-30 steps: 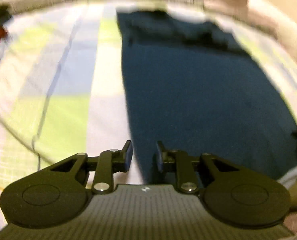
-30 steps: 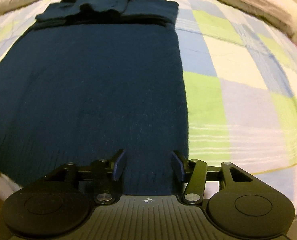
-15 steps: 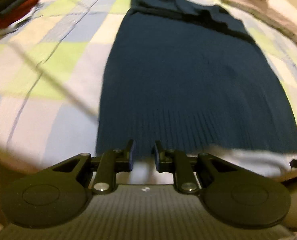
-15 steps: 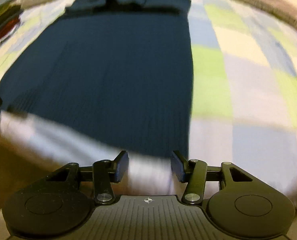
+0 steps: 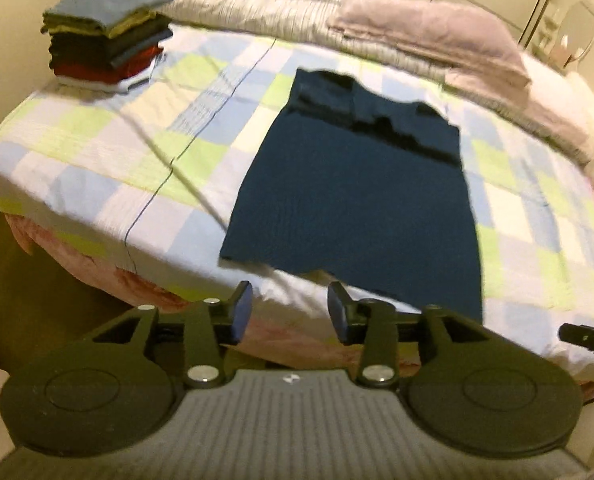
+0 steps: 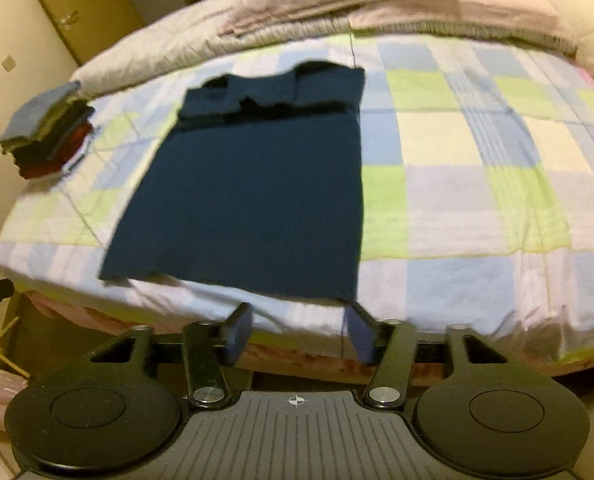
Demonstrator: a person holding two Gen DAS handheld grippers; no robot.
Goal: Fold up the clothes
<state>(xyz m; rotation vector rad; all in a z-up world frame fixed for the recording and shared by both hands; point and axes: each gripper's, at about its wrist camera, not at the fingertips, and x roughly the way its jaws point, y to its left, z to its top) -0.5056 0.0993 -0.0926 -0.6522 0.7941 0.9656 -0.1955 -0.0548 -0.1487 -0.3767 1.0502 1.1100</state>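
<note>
A bed (image 5: 97, 152) with a checked sheet in pale blue, green and white fills both views, its near edge running just beyond the tongs. Along the far side lies a bunched grey quilt (image 5: 265, 4) with a folded pinkish blanket (image 5: 429, 36) on top of it. A dark blue sweater (image 5: 357, 192) lies flat on the sheet, roughly in the middle of the bed, its hem at the near edge and its sleeves folded across the far, upper part; in the right wrist view the same sweater (image 6: 249, 184) sits left of centre. At the far left corner of the bed stands a stack of folded clothes (image 5: 105, 36), grey on top, dark and red layers below, well apart from the sweater. The left tongs (image 5: 289, 312) hang over the near edge of the bed, jaws opening, with nothing between them. The right tongs (image 6: 297, 332) hover near the sweater's near right corner, jaws opening too, wider than the left pair, and not gripping any cloth.
</note>
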